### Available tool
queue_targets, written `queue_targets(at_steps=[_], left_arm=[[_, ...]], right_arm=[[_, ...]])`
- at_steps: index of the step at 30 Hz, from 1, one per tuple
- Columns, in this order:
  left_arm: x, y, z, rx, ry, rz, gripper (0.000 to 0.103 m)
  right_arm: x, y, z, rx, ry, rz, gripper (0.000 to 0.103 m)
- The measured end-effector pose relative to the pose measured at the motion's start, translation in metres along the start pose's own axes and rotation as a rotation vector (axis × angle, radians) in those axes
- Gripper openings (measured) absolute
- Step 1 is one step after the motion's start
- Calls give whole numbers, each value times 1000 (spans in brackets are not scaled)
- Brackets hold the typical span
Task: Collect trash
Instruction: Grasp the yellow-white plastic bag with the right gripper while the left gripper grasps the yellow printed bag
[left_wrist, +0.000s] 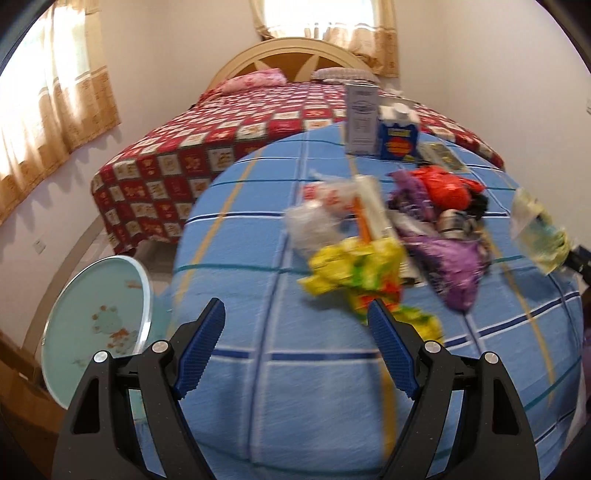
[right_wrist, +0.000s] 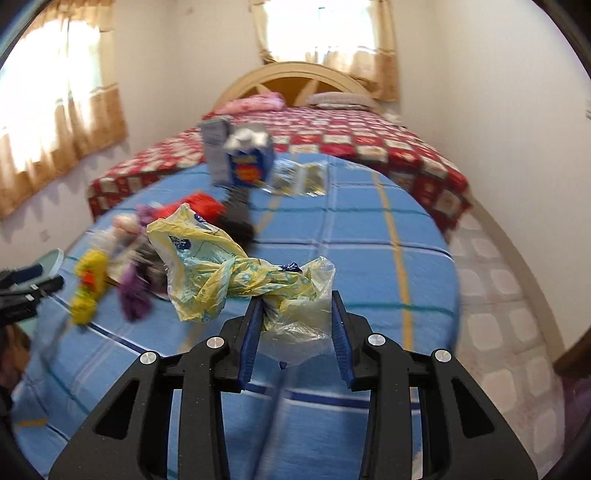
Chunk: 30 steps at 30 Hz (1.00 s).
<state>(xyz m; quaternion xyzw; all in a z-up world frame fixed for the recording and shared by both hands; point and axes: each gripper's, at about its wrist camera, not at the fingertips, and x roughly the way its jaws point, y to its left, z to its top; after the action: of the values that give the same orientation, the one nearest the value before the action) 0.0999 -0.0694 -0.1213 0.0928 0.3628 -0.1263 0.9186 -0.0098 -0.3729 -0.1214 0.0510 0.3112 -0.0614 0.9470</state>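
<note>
A pile of trash lies on the blue checked bed (left_wrist: 314, 387): a yellow wrapper (left_wrist: 362, 273), purple plastic (left_wrist: 454, 254), a red bag (left_wrist: 447, 188) and clear plastic (left_wrist: 314, 218). My left gripper (left_wrist: 297, 317) is open and empty just in front of the yellow wrapper. My right gripper (right_wrist: 297, 306) holds a knotted yellow plastic bag (right_wrist: 221, 266) between its fingers, lifted above the bed (right_wrist: 369, 258). The bag also shows at the right edge of the left wrist view (left_wrist: 535, 229).
A grey carton (left_wrist: 360, 118) and a blue box (left_wrist: 399, 140) stand at the far side of the blue bed. A red checked bed (left_wrist: 221, 129) lies behind. A pale green round lid (left_wrist: 96, 325) leans at the left. Tiled floor (right_wrist: 509, 295) lies to the right.
</note>
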Motion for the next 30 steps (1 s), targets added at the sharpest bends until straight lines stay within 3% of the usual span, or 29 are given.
queue_targets(at_steps=[10,15,17,23,30], left_arm=[[21,-37,-5,53,28,-46,77],[21,-40,-6,55,43,-132,44],[18,-45,-7,74,42,-162,35],[9,-40,-8,92,38,-173,31],[-21,4,-7,80,0,-126,31]], right_arm=[[11,-3,-11,-5,-1,25,37],[12,2,-11,-6,0,34,37],[11,5,-11,-12,1,40,37],[6,12,-9,-23,-14,53,37],[-10,27,6,-31,-66,94,37]])
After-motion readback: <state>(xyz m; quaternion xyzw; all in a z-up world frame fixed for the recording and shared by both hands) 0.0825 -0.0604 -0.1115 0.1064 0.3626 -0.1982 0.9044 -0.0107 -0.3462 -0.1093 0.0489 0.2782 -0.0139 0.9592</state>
